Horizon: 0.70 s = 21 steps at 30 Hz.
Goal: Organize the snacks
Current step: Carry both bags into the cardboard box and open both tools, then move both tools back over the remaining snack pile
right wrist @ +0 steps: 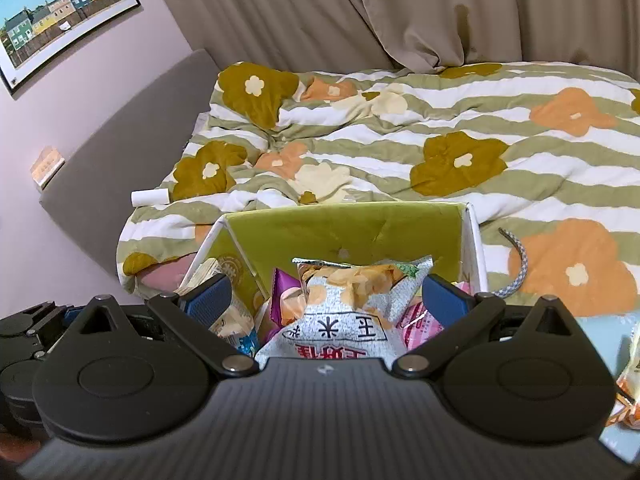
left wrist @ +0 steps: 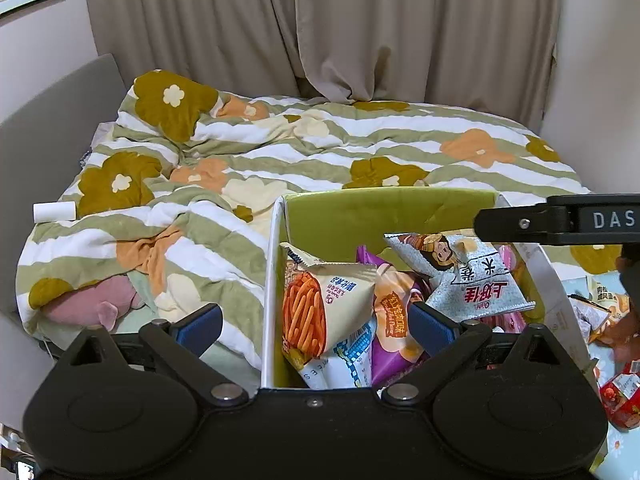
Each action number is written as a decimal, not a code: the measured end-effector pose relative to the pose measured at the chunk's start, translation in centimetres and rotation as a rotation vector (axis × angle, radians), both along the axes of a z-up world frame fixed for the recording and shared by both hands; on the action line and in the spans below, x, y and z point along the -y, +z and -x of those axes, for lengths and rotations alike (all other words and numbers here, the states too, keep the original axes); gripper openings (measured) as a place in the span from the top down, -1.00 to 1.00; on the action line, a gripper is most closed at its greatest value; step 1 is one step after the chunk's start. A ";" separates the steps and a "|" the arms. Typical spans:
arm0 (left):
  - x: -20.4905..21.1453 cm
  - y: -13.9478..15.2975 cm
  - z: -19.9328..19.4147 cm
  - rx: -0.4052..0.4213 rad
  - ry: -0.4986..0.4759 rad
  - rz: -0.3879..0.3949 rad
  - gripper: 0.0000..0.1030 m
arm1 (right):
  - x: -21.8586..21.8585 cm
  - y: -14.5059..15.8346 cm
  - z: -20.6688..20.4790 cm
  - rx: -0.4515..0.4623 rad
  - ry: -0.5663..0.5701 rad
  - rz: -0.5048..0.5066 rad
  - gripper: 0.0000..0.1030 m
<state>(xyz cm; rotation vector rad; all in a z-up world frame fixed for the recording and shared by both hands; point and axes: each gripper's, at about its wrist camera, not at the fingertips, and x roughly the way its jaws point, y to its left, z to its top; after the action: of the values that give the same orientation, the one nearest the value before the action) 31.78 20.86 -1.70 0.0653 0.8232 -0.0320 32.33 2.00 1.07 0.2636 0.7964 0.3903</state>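
A green-lined box (left wrist: 384, 212) stands on the bed and holds several snack bags. In the left wrist view an orange-stick snack bag (left wrist: 320, 304) lies at the box's left, a purple bag (left wrist: 394, 344) beside it, and a grey-white snack bag (left wrist: 476, 280) on top at the right. My left gripper (left wrist: 316, 326) is open over the box's near left wall, empty. My right gripper (right wrist: 326, 300) is open, its pads either side of the grey-white snack bag (right wrist: 348, 320), not touching it. The box also shows in the right wrist view (right wrist: 340, 228).
A flowered striped quilt (left wrist: 280, 152) covers the bed. A white roll (left wrist: 54, 212) lies on it at the left. More snack packs (left wrist: 620, 392) lie on a light blue surface right of the box. A braided cord (right wrist: 518, 264) lies right of the box. Curtains hang behind.
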 end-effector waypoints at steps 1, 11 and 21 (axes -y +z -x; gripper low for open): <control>0.0 0.1 0.2 0.004 0.000 0.001 -0.96 | 0.1 0.2 0.1 0.006 -0.003 0.010 -1.00; 0.6 2.8 2.7 0.078 0.002 0.008 -0.96 | 1.1 3.0 3.3 0.041 -0.012 0.037 -1.00; 0.9 5.0 5.7 0.140 -0.027 0.029 -0.96 | 2.3 5.9 7.6 0.102 -0.068 0.043 -1.00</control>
<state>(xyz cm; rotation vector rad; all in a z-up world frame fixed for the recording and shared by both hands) 26.07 19.98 3.33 0.0503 0.6817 -0.0645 24.73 -0.28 6.94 0.2277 0.6935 0.3200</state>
